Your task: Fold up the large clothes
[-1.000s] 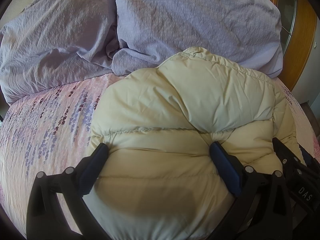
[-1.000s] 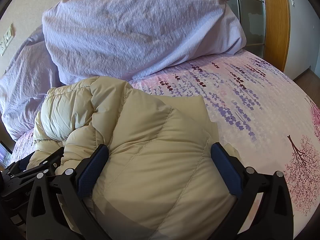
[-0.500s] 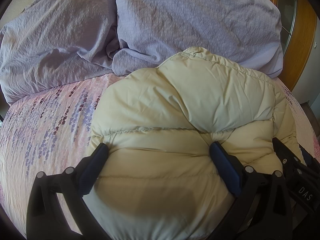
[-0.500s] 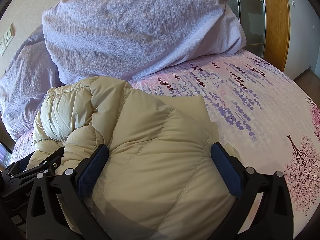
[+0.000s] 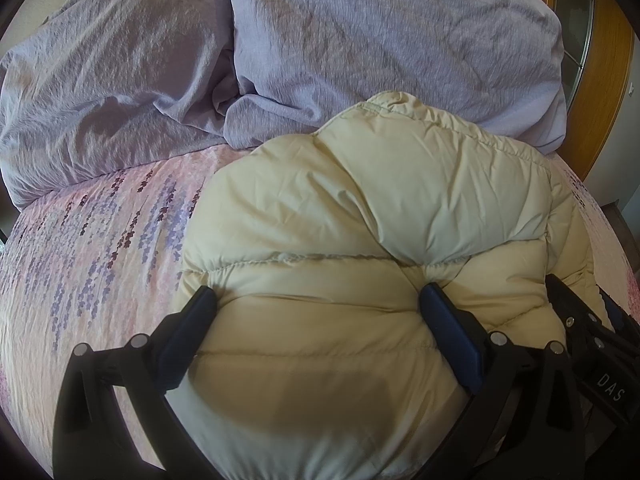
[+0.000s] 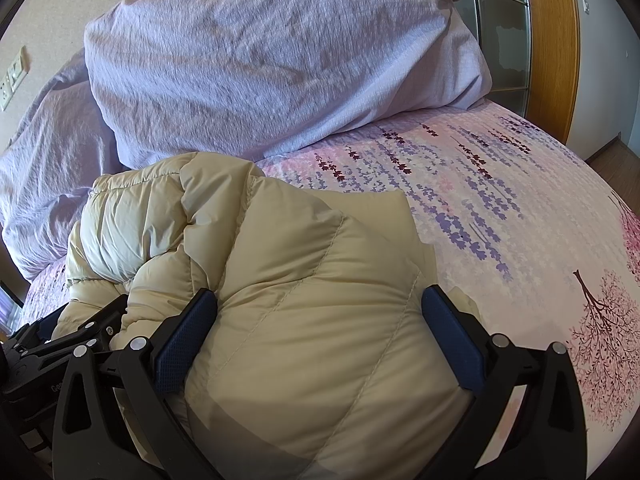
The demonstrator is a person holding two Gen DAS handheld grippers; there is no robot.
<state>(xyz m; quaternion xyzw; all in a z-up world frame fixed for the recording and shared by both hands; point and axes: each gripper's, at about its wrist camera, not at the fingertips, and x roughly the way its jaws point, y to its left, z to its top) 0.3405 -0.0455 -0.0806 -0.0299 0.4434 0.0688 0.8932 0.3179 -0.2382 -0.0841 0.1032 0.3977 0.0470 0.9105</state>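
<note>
Cream down jacket (image 5: 344,240) bunched mid-bed on floral sheet (image 5: 92,248), lilac pillows (image 5: 380,40) along head edge, left gripper (image 5: 318,308) and right gripper (image 6: 320,308) spread wide, pressing jacket, grasping nothing

We see a cream quilted jacket (image 5: 360,248) on a pink sheet (image 6: 540,208) printed with purple flower strings and pink trees. Our pillows (image 5: 380,28) are plain lilac, our tongs (image 5: 316,308) black with blue pads (image 5: 448,332).
</note>
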